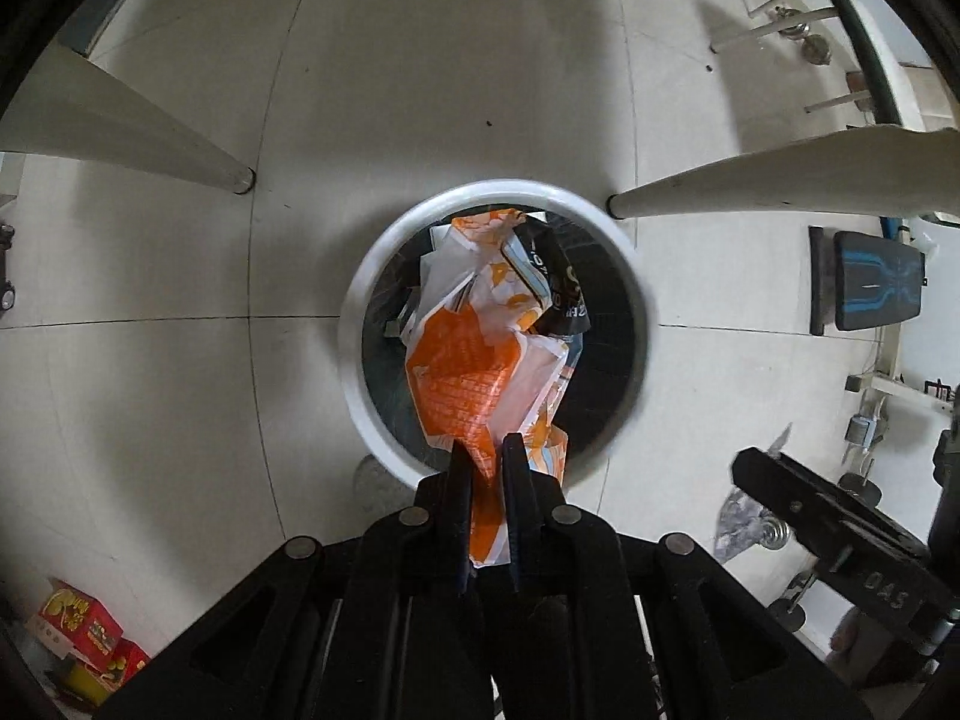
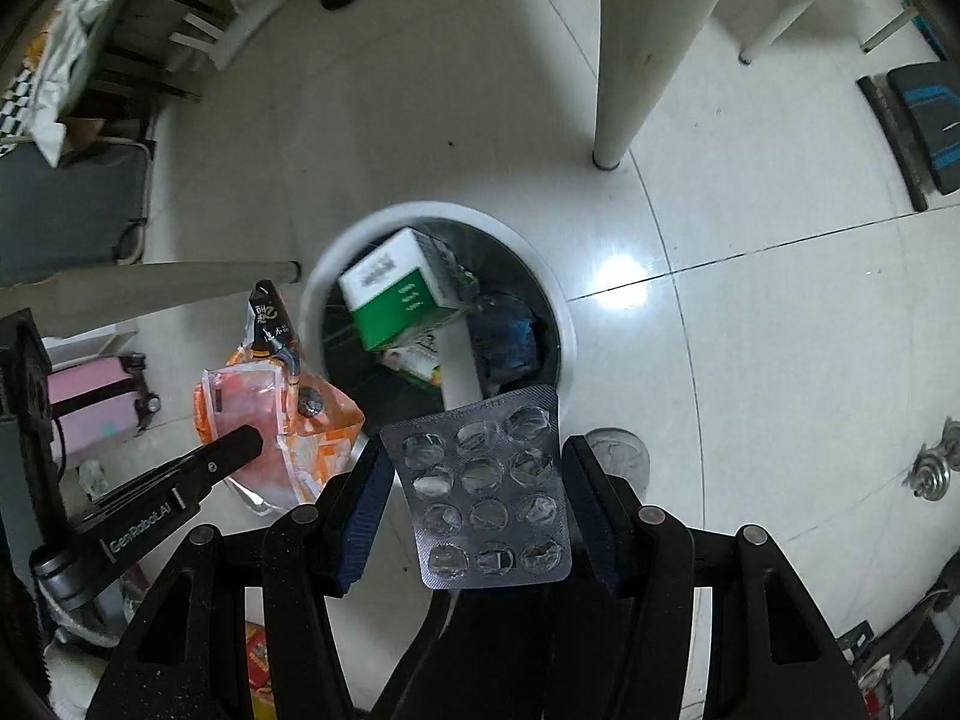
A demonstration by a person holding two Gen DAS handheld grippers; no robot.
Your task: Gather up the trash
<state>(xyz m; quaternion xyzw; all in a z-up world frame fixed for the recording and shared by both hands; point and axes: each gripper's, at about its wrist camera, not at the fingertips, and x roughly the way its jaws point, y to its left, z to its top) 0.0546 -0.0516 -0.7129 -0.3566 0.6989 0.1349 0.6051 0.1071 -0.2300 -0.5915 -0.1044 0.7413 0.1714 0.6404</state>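
Note:
My left gripper is shut on an orange and white crumpled wrapper, which hangs over the white-rimmed trash bin below. In the right wrist view the wrapper and the left gripper show at the left of the bin. My right gripper holds a silver empty pill blister pack between its fingers, just short of the bin's near rim. The bin holds a green and white carton and other scraps.
White table legs stand on the tiled floor around the bin. A black and blue pad lies at the right. A red and yellow box sits at the lower left. Clutter and a chair stand at the far left.

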